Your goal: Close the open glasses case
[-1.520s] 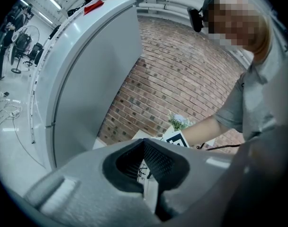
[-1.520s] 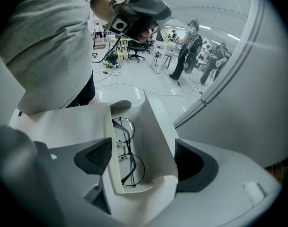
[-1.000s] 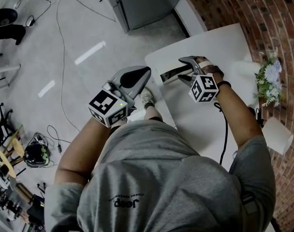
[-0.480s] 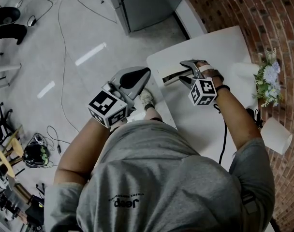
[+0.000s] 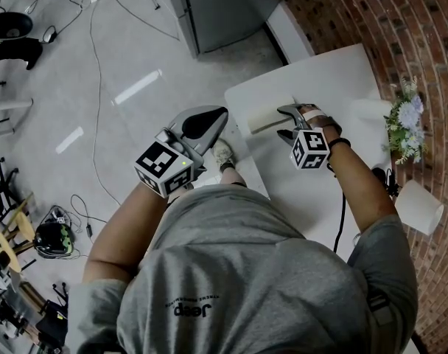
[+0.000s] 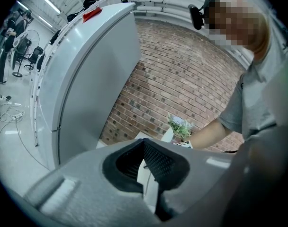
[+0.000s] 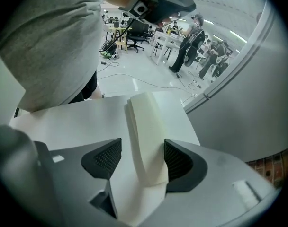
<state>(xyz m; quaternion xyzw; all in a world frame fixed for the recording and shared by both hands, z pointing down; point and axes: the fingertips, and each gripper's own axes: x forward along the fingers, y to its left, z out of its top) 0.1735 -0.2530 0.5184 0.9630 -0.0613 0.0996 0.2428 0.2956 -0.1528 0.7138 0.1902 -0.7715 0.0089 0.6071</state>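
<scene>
The white glasses case lies on the white table near its left edge, its lid down and no dark inside showing. My right gripper points steeply down over the case's right end. In the right gripper view the case runs between the jaws of this gripper: the right pad is at its side, the left pad stands apart. These jaws have just been opening. My left gripper hangs off the table over the floor, its jaws shut on nothing.
A bunch of flowers and a white roll stand by the brick wall on the table's right side. A grey cabinet stands beyond the table. Cables trail over the floor at the left.
The case showed a dark open inside before; now the lid is down and it looks all white. My right gripper has shifted slightly right and down. The left gripper stayed put.
</scene>
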